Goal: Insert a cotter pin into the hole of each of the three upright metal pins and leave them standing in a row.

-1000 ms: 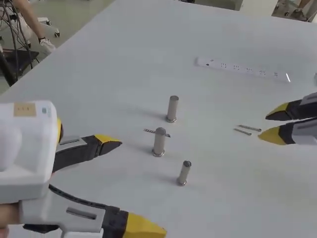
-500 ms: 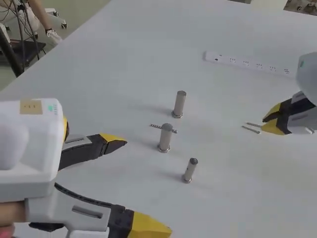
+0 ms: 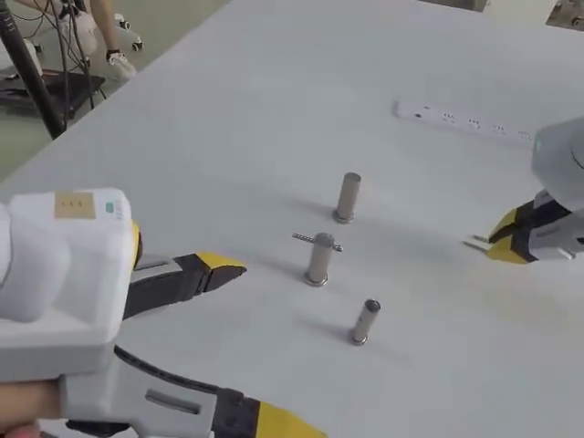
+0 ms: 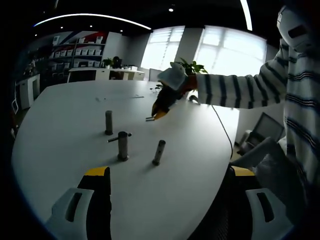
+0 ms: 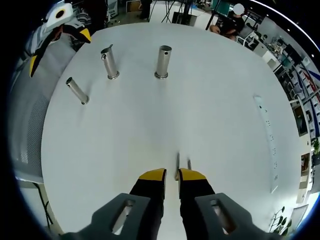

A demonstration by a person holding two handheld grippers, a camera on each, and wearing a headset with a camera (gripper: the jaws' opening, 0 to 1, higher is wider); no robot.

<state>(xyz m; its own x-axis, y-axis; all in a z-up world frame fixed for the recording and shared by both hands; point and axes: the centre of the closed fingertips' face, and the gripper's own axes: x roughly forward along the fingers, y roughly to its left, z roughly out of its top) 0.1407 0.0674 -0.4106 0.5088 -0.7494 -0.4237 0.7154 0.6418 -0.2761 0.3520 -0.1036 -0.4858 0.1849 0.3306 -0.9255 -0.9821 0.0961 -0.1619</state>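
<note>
Three upright metal pins stand in a row on the white table: the far pin [image 3: 347, 197], the middle pin [image 3: 318, 259] with a cotter pin through its top, and the near pin [image 3: 366, 321]. At the table's right, two loose cotter pins [image 5: 177, 161] lie side by side. My right gripper [image 3: 504, 241] is down over them, its jaws drawn to a narrow gap, and one pin runs into that gap. My left gripper [image 3: 251, 347] hovers wide open and holding nothing at the lower left, short of the row. The left gripper view shows the same row [image 4: 122, 145] ahead.
A white power strip [image 3: 461, 122] lies at the far right of the table. The table's curved edge [image 5: 47, 150] runs behind the row in the right gripper view. A person [image 5: 230, 25] sits beyond the far end, with chairs and stands on the floor.
My right gripper's jaws have narrowed from well apart to a slim gap and have come down onto the loose cotter pins. The left gripper has stayed open in place. The head camera has shifted.
</note>
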